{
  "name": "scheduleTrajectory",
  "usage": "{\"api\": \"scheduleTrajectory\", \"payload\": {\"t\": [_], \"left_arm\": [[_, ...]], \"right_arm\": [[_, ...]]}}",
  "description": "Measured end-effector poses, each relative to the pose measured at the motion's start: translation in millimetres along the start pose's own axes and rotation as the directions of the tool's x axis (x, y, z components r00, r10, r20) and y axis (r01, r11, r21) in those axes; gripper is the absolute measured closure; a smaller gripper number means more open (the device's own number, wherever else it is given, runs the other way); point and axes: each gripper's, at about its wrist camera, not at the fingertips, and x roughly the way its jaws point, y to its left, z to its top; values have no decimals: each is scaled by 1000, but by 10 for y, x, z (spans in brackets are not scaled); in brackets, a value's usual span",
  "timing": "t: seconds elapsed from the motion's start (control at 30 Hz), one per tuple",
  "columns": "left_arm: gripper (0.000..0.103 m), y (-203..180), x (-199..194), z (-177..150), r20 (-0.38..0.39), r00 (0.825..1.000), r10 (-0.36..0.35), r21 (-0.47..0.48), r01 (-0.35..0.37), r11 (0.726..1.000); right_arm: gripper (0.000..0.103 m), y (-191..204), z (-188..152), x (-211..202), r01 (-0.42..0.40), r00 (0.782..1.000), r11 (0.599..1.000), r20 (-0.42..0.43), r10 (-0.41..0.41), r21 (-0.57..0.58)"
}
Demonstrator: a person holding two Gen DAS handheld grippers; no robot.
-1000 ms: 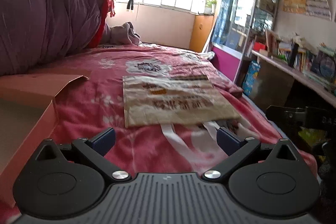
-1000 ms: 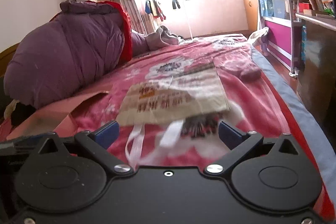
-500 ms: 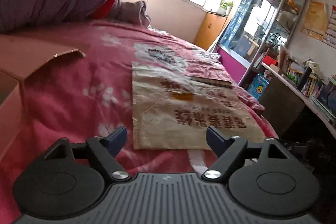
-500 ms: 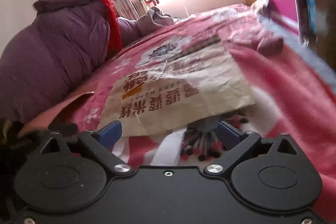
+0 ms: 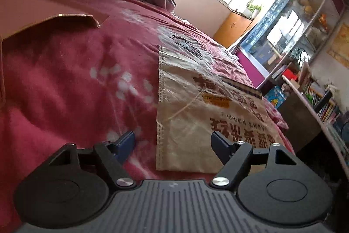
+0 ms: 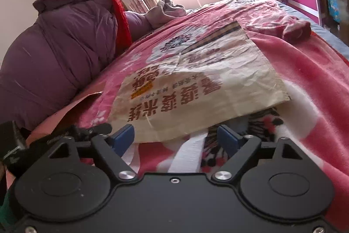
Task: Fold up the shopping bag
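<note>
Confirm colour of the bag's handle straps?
White. The straps show best in the right wrist view, sticking out under the bag.

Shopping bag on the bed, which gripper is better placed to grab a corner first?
Probably left. The left gripper is open, with the shopping bag near-left corner between its fingers. The right gripper, also open, faces the white handles mid-edge.

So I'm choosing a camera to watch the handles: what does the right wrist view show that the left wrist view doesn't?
Only the right wrist view shows the white handles at the bag's near edge, and the other gripper. Only the left shows the bag's stitched left edge and bookshelf. Both show the shopping bag flat on the pink blanket, grippers open.
</note>
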Motion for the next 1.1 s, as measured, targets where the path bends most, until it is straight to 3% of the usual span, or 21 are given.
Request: {"api": "scheduleTrajectory", "payload": {"t": [0.17,0.23,0.3,0.4,0.6,0.63,0.7,0.73,0.77,0.83,0.87,0.97,1.1], "left_arm": [[70,-96,-127,-72,-40,997,-73,6,73,997],[74,-135,-178,-101,-56,993,-101,8,102,995],[86,-173,-229,-129,-72,989,-130,9,131,991],[94,-231,-305,-172,-97,980,-173,10,174,985],[96,-346,-458,-259,-145,956,-256,8,260,966],[96,-389,-484,-299,-177,940,-293,14,300,954],[95,-504,-545,-420,-265,888,-375,32,397,917],[94,-535,-571,-473,-288,881,-377,50,406,912],[90,-532,-581,-502,-290,891,-348,69,382,922],[62,-424,-569,-481,-251,927,-278,75,305,949],[35,-333,-561,-437,-225,939,-262,48,279,959],[31,-58,-539,-305,-147,967,-208,-40,204,978],[30,99,-398,-217,-95,978,-185,-110,174,979]], "right_arm": [[17,-64,-7,-58,7,1000,1000,-6,-7,-6],[20,-90,-9,-81,10,1000,1000,-8,-10,-9],[22,-115,-12,-105,13,1000,1000,-11,-13,-11],[26,-154,-14,-145,18,1000,1000,-13,-18,-14],[30,-246,19,-328,41,999,999,12,-41,-13],[30,-262,25,-358,45,999,999,16,-44,-13],[30,-292,36,-419,52,998,999,24,-52,-13],[30,-308,41,-450,56,998,998,28,-56,-12],[30,-323,47,-481,60,998,998,32,-59,-12],[30,-321,58,-521,76,996,997,43,-75,-22],[30,-310,64,-536,87,995,996,48,-85,-31],[30,-278,81,-579,119,991,991,66,-115,-55],[30,-190,136,-704,108,990,992,101,-101,-68]]}}
